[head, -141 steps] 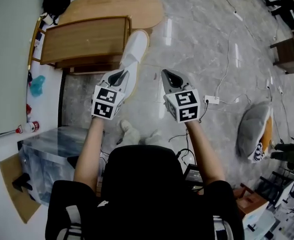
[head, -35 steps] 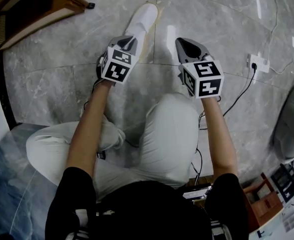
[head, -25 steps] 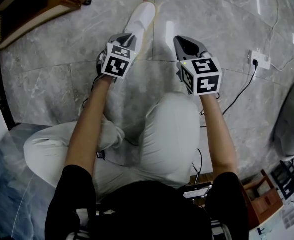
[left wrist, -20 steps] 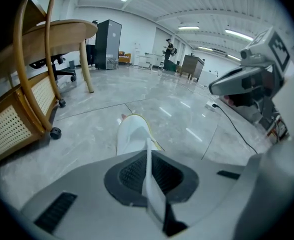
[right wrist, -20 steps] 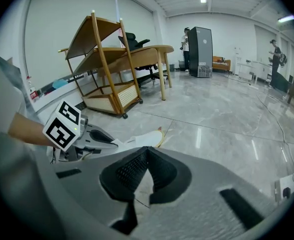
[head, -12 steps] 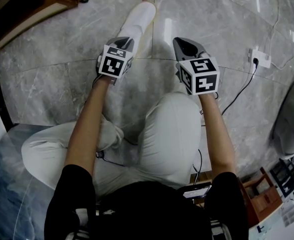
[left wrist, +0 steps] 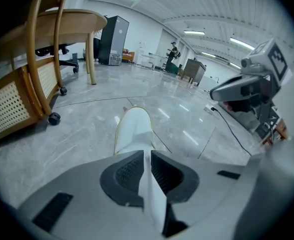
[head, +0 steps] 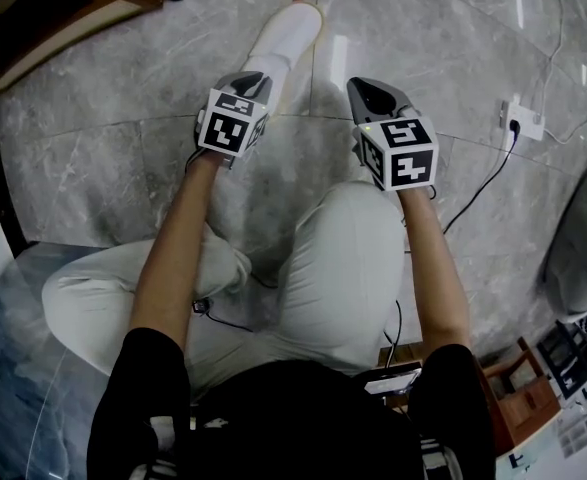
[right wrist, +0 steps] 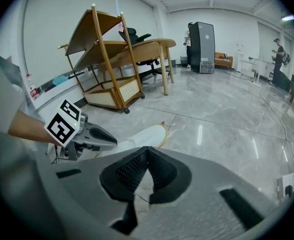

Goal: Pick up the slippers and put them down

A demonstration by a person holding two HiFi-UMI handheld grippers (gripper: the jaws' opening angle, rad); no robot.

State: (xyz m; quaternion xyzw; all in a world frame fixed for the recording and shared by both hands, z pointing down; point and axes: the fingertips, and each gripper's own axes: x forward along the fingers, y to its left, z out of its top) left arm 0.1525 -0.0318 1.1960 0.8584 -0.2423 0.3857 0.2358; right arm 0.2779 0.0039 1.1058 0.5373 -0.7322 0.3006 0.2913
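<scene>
In the head view, the left gripper (head: 256, 83) sat at upper centre on the near end of a white slipper (head: 291, 30), which reached toward the top edge over the grey marble floor (head: 103, 168). The right gripper (head: 369, 89) hung just right of it. In the left gripper view, the jaws were pinched on a thin fold of the slipper. In the right gripper view, the jaw tips met with nothing between them, and the slipper showed just above them, centre-frame.

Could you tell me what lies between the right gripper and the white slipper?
Only bare grey floor with a tile seam, seen in the head view between the right gripper and the slipper.
</scene>
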